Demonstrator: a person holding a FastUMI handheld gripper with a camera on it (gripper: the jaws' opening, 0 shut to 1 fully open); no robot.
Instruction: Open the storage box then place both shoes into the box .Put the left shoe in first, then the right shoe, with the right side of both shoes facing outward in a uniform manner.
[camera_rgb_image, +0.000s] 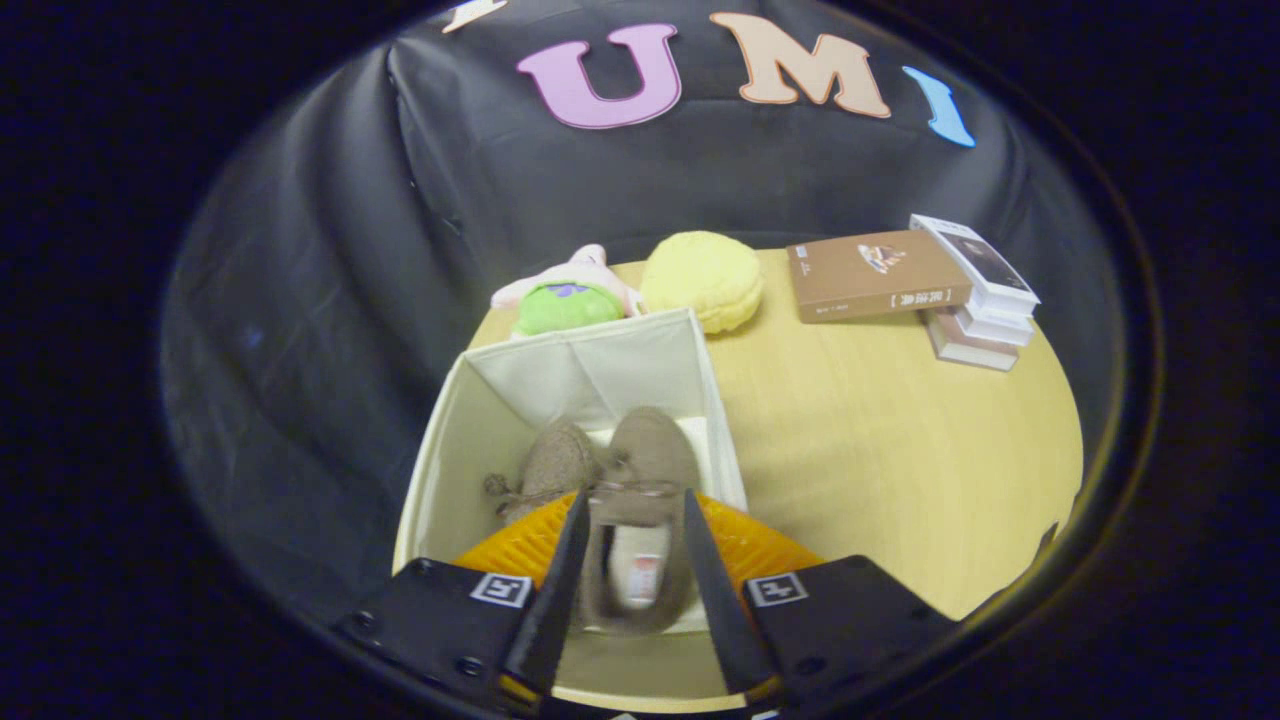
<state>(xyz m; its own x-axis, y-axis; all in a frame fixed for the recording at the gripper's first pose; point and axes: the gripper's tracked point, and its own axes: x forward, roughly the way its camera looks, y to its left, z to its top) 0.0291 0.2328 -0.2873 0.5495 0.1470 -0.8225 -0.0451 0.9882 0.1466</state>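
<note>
Gripper (636, 505) hangs over open storage box (440, 430), jaws closed partway around right shoe (640, 520), pinching its sides. Left shoe (556, 462) already lies inside box, just beside it. Step looks like: putting second shoe in. Next: go lower, then let go. Box walls close on both sides, little room. Tabletop (880, 450) wide and bare beside box; plush toy (568, 298), yellow cushion (702, 278), books (900, 280) far behind.
</note>
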